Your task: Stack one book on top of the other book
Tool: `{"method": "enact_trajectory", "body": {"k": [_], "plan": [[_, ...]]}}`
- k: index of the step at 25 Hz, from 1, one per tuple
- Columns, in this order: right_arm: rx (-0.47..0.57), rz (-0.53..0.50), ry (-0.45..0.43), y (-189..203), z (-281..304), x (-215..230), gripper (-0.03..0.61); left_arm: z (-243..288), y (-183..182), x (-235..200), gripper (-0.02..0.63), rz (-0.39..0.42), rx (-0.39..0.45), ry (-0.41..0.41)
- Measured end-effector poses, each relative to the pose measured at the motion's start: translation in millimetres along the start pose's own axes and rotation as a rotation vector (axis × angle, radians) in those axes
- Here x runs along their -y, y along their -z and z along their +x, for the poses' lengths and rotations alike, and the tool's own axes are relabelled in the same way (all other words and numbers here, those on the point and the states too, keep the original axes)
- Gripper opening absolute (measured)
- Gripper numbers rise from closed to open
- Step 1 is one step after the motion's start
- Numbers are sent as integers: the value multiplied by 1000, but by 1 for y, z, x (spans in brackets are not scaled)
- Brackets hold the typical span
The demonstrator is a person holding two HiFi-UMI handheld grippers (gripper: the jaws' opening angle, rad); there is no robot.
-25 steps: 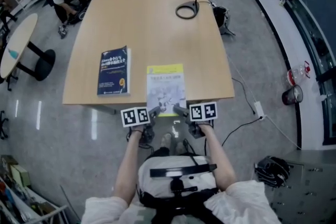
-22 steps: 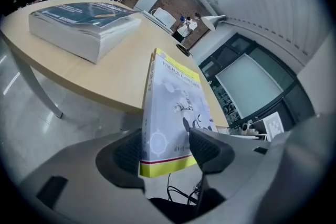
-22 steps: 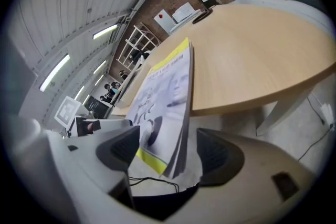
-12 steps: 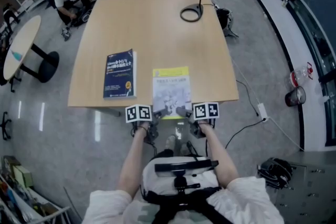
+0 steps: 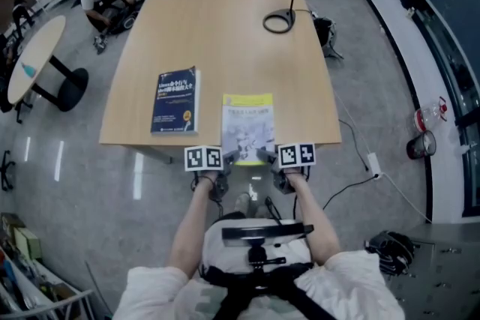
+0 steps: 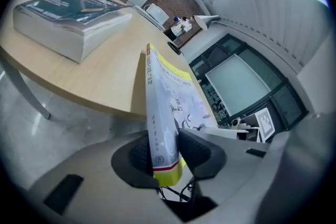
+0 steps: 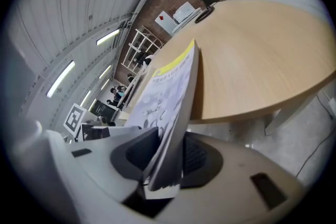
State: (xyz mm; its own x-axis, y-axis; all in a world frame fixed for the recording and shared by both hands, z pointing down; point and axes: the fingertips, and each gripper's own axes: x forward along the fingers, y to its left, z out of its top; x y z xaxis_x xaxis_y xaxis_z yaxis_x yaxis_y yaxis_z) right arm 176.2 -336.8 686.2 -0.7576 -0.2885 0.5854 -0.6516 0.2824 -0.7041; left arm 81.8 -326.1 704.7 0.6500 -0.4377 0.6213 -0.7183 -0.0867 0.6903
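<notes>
Books are what this job turns on, and both lie flat and apart on the counter (image 5: pixel 225 34): the thick blue book (image 5: pixel 177 101) sits to the left, and the thinner yellow book (image 5: pixel 248 127) lies just beside it to the right, with its near end sticking out past the counter's near edge. No stacking has been done yet, so the step in hand looks like the grasp on the yellow book, taken with both hands at that overhanging end. The left tool (image 6: pixel 165 152) has the book's near left corner between its two pads, one pad against the cover and the other against the underside, and its jaws are closing onto it; they stand about halfway in, stopped by the thickness of the pages. The right tool (image 7: pixel 168 157) does the same at the near right corner, jaws closing with the book's edge pinched between the pads. Neither tool touches the blue book or the counter, as far as the views show. The next move probably calls for a firm hold at both corners, then an even lift so the far end clears the counter without sagging or sliding out, a carry to the left, and a level set-down squarely over the blue book's cover.
</notes>
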Motion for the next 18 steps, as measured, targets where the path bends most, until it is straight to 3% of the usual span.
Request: {"method": "enact_trajectory", "body": {"k": [6, 12, 18], "plan": [[62, -107, -6, -6, -15, -24, 115, -20, -10, 21, 97, 13, 121, 50], [125, -238, -43, -27, -26, -63, 115, -55, -34, 41, 97, 119, 211, 7], [165, -372, -65, -63, -6, -122, 116, -105, -79, 31, 97, 165, 312, -1]]}}
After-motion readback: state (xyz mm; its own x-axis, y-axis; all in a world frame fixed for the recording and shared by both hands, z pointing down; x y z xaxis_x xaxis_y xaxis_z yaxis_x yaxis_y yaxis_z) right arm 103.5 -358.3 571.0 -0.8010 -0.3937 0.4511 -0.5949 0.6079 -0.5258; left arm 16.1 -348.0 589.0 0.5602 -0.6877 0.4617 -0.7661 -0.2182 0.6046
